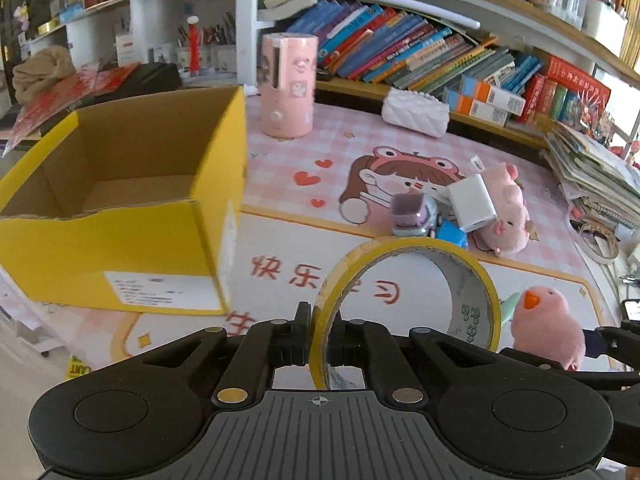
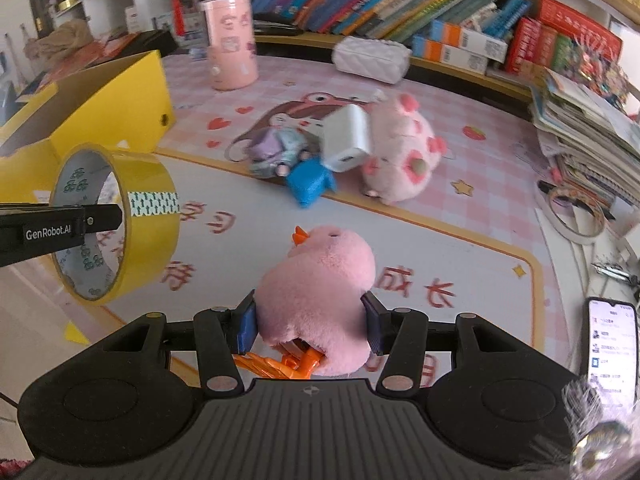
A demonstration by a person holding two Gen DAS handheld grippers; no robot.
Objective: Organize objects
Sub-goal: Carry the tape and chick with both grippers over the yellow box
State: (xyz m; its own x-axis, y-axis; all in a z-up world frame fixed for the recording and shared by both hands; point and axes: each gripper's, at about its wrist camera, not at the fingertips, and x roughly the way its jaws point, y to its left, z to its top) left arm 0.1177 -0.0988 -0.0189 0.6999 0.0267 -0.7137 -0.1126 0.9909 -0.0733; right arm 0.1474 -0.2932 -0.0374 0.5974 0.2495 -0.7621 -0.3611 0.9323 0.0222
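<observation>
My left gripper (image 1: 320, 328) is shut on the rim of a yellow tape roll (image 1: 472, 300), held above the desk mat just right of an open yellow cardboard box (image 1: 120, 208). The roll (image 2: 148, 232) and the box (image 2: 100, 108) also show at the left of the right wrist view. My right gripper (image 2: 310, 324) is shut on a pink plush duck (image 2: 320, 280) with an orange beak, held above the mat; the duck (image 1: 548, 328) shows at the right of the left wrist view. A pile lies mid-mat: a purple toy (image 2: 276, 148), a blue toy (image 2: 308, 184), a white charger (image 2: 346, 140) and a pink plush pig (image 2: 404, 152).
A pink cylinder container (image 1: 288, 88) and a white quilted pouch (image 1: 416, 112) stand at the back of the mat. Bookshelves (image 1: 400, 48) run behind. A stack of books and papers (image 2: 584, 132) lies at the right, with tape rings (image 2: 576, 216) and a phone (image 2: 612, 348) nearby.
</observation>
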